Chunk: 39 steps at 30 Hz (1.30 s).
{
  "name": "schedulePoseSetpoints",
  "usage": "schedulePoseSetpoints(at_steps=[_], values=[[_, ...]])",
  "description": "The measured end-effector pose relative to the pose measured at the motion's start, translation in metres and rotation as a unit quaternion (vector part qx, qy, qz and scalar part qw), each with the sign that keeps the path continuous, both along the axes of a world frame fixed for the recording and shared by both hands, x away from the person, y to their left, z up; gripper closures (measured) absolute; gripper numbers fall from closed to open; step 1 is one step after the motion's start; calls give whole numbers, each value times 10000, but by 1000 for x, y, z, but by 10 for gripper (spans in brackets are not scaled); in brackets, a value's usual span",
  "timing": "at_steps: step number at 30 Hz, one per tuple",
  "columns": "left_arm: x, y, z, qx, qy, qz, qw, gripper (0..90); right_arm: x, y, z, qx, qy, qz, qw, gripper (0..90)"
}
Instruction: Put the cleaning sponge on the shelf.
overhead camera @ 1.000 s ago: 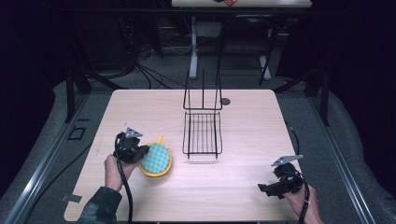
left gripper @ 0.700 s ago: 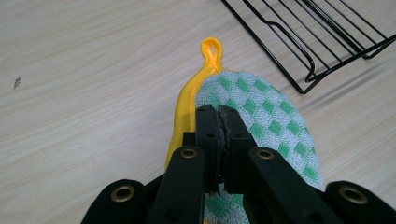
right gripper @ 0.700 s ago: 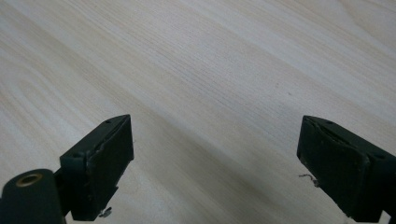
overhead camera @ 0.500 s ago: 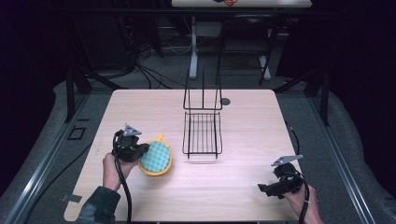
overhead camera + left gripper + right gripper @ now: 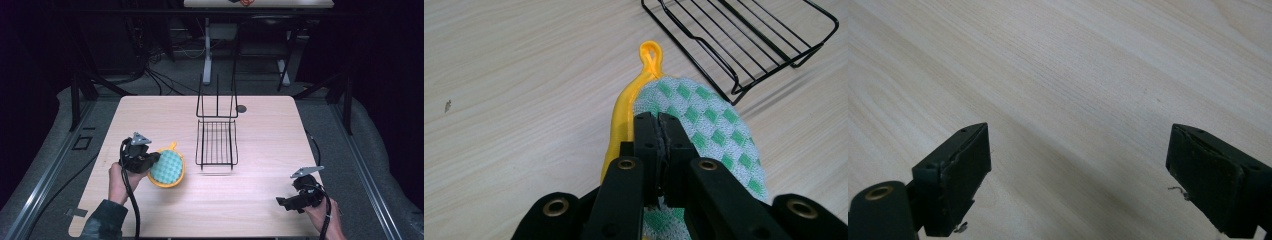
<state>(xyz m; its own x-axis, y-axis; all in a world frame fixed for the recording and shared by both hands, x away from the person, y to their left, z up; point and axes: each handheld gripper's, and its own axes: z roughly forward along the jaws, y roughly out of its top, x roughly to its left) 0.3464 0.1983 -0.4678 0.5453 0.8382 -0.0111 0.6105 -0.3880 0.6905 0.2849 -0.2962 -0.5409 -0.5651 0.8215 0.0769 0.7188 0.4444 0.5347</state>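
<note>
Spanning the scene, the wooden table (image 5: 260, 210) carries a black wire rack (image 5: 217, 142) at its middle. Left of it, the left gripper (image 5: 154, 159) pinches a green checked, yellow-edged pot holder (image 5: 169, 169). Near the right corner, the right gripper (image 5: 281, 202) rests with jaws wide apart, holding nothing.

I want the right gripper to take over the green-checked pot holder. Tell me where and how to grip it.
Probably best: pinch the free green-checked edge of the pot holder on the side facing the wire rack, coming in low from the right. It is thin and flat, its yellow rim offers an edge, and the left gripper is already shut on the opposite side.
</note>
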Motion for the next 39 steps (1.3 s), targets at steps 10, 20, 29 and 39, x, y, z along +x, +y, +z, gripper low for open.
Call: schedulePoseSetpoints(at_steps=[10, 20, 29, 39], values=[[-3, -1, 7, -12, -73, -65, 10000, 881, 0, 1, 0, 9, 26, -27, 10000, 104], [-4, -4, 16, 37, -124, -124, 9998, 881, 0, 1, -1, 23, 21, -26, 10000, 104], [-4, -6, 31, 46, -255, -146, 9996, 881, 0, 0, 0, 16, 46, -26, 10000, 103], [-1, -11, 42, 81, -344, -214, 9991, 881, 0, 1, 0, 16, 26, -30, 10000, 104]])
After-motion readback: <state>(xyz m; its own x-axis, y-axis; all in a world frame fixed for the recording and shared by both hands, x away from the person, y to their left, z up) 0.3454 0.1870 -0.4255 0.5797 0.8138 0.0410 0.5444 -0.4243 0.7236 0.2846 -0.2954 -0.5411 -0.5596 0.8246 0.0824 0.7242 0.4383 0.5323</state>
